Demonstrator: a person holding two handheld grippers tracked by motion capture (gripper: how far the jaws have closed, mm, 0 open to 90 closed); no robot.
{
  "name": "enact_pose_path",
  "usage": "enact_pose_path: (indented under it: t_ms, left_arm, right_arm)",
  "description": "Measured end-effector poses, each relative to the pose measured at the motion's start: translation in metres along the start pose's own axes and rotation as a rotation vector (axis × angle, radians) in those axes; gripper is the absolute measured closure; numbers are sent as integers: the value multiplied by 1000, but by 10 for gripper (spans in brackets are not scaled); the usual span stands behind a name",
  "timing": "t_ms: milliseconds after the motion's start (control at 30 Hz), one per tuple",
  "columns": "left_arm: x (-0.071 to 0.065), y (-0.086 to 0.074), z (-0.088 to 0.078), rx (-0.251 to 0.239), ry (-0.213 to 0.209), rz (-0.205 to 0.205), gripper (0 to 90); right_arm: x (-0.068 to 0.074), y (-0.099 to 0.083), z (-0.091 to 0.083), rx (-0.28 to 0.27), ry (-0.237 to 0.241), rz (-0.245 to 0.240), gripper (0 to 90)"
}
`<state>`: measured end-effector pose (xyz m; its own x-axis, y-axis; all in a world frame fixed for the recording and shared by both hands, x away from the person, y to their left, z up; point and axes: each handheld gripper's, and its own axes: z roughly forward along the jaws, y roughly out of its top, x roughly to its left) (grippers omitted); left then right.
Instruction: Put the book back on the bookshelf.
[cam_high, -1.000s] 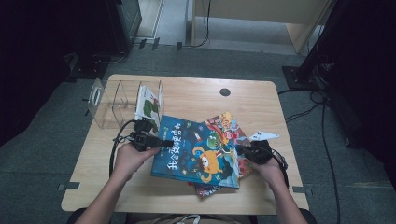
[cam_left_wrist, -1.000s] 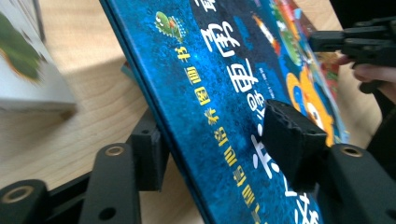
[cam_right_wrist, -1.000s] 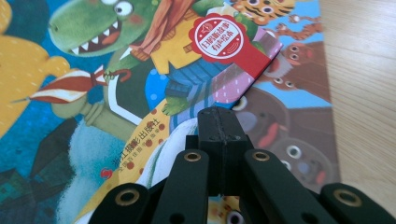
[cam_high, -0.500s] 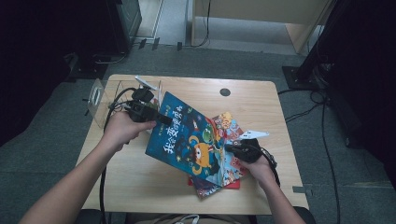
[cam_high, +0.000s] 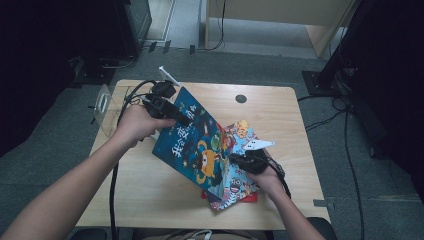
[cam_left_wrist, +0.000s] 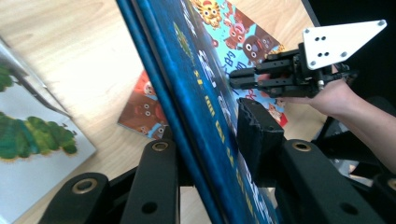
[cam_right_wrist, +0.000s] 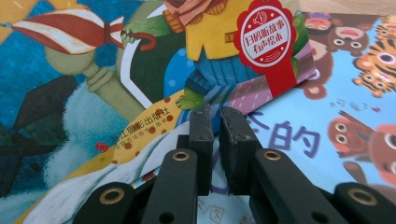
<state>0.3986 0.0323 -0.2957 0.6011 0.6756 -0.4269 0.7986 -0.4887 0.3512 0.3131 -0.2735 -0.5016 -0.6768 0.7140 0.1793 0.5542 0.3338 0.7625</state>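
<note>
While the left gripper (cam_high: 172, 114) clamps the top edge of the glossy dark blue picture book (cam_high: 195, 142), the book stands tilted above the wooden table (cam_high: 150, 185), its lower edge on two flat, colourful books (cam_high: 240, 185). Left of it a clear plastic rack (cam_high: 102, 107) holds a caterpillar book (cam_left_wrist: 32, 135). The right gripper (cam_high: 239, 161), jaws nearly together and just now opening a little, touches the blue book's lower right part; whether it pinches something, I cannot tell.

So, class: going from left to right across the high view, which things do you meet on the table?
Clear plastic stand → left gripper → dark blue picture book → right gripper.
</note>
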Motion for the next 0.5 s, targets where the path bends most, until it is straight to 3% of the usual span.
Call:
enact_pose_path:
  t_ms: [500]
  left_arm:
    - [6,12,-10,39,-6,-33,760]
  right_arm:
    - [16,6,12,3,18,-63,716]
